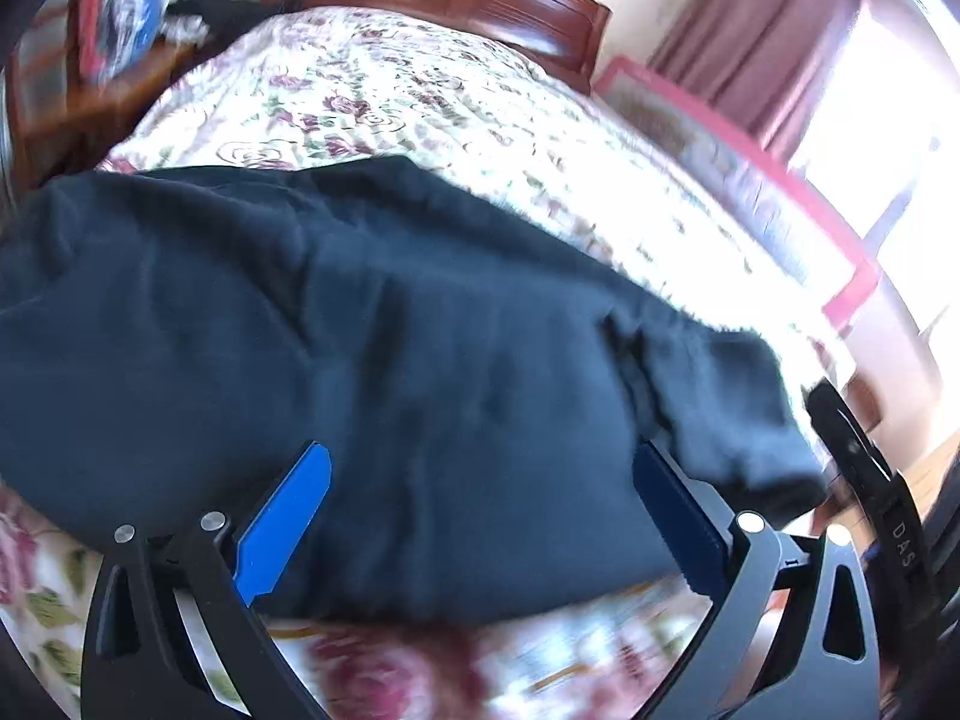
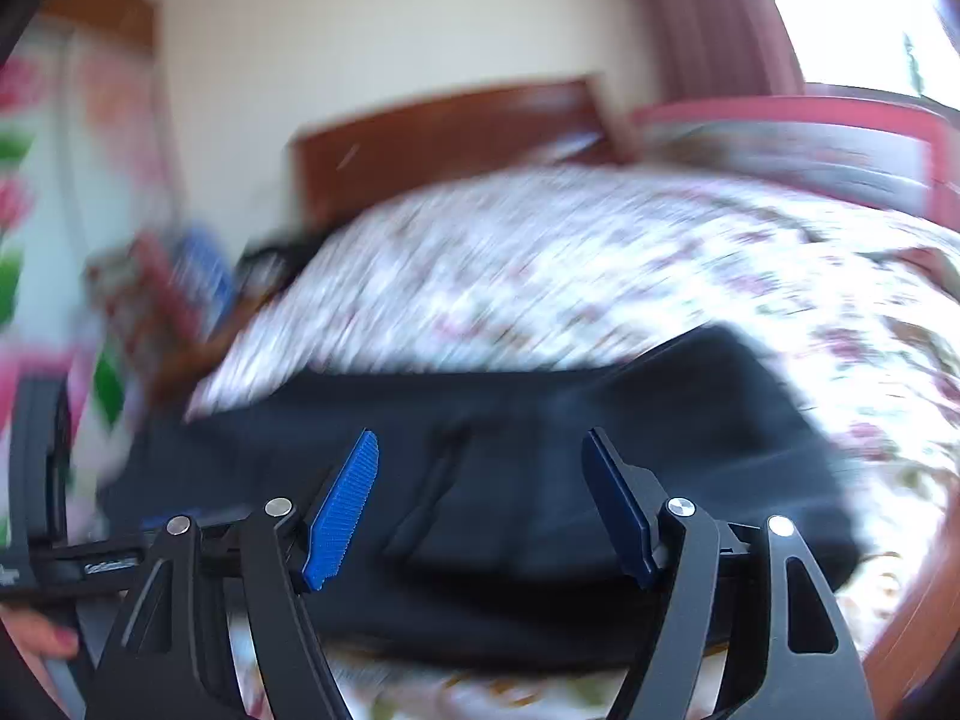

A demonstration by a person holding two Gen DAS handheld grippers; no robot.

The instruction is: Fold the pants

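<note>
Dark navy pants (image 1: 372, 330) lay spread across the floral bedspread (image 1: 372, 90), directly ahead of and beneath both tongs. Left gripper (image 1: 480, 516) stood with its blue pads (image 1: 288, 522) wide apart, nothing between them, hovering over the near edge of the cloth. Right gripper (image 2: 480, 504) likewise stood apart and empty, its ribbed pad (image 2: 342, 510) above the near hem; a fold or pocket seam (image 2: 438, 480) showed just beyond the gap. Both views were smeared, the right one heavily, so exact height over the fabric could not be told. Risks, as judged: closing while moving this fast could pinch only the top layer, leaving the lower layer behind and skewing the fold. A low grab might catch bedspread along with the pants and drag it. The bunched end beyond the left tongs' right finger (image 1: 744, 408) could fold in crooked if not flattened first. Uneven lift between the two tongs would twist the cloth.
</note>
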